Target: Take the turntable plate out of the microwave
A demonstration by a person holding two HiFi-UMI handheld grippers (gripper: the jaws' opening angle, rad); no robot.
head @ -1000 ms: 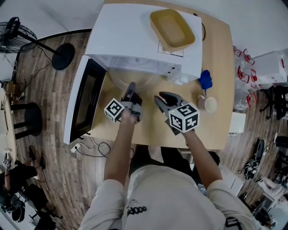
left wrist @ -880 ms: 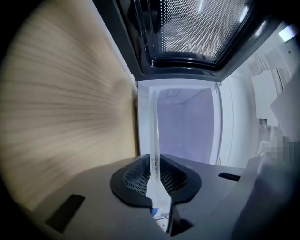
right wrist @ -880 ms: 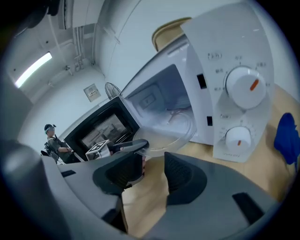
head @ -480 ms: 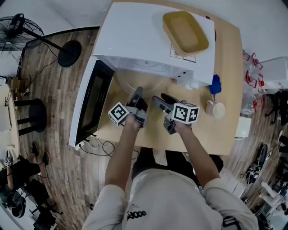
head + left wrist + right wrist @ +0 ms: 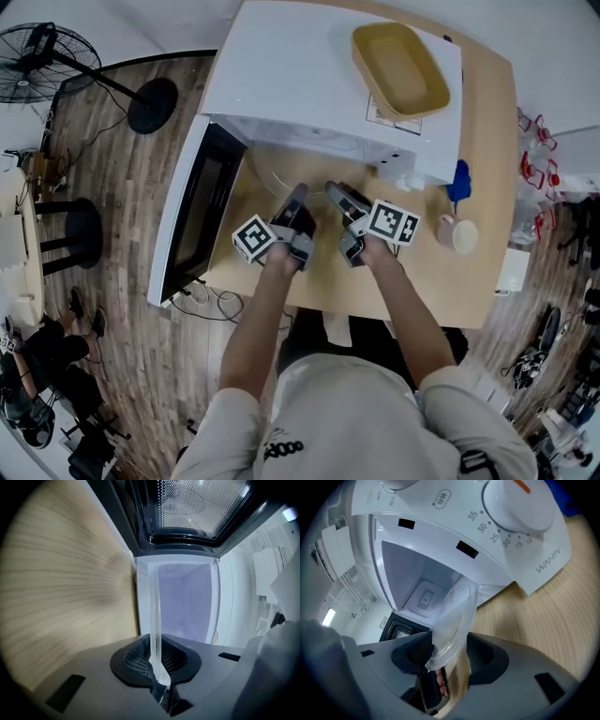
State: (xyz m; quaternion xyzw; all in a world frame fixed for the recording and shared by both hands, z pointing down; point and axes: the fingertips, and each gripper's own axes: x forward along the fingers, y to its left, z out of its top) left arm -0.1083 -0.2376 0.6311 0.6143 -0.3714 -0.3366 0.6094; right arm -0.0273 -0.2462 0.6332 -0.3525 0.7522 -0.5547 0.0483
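The clear glass turntable plate [image 5: 286,173] sticks halfway out of the white microwave [image 5: 309,84], above the table. My left gripper [image 5: 298,199] is shut on the plate's near rim. In the left gripper view the plate [image 5: 154,616] runs edge-on between the pads of that gripper [image 5: 157,660]. My right gripper [image 5: 339,199] is beside it on the right, rolled on its side. In the right gripper view its jaws [image 5: 447,651] stand open around the plate's rim [image 5: 454,616]. The rim lies close to one pad, with a gap to the other.
The microwave door [image 5: 192,220] hangs open to the left. A yellow tray [image 5: 400,67] lies on the microwave's top. On the wooden table [image 5: 441,281] to the right stand a cup [image 5: 461,234] and a blue object [image 5: 458,183]. The timer dial [image 5: 515,503] is near the right gripper.
My right gripper has moved in toward the microwave and rolled, so its jaws now sit around the plate's rim. The left gripper has kept its grip and place.
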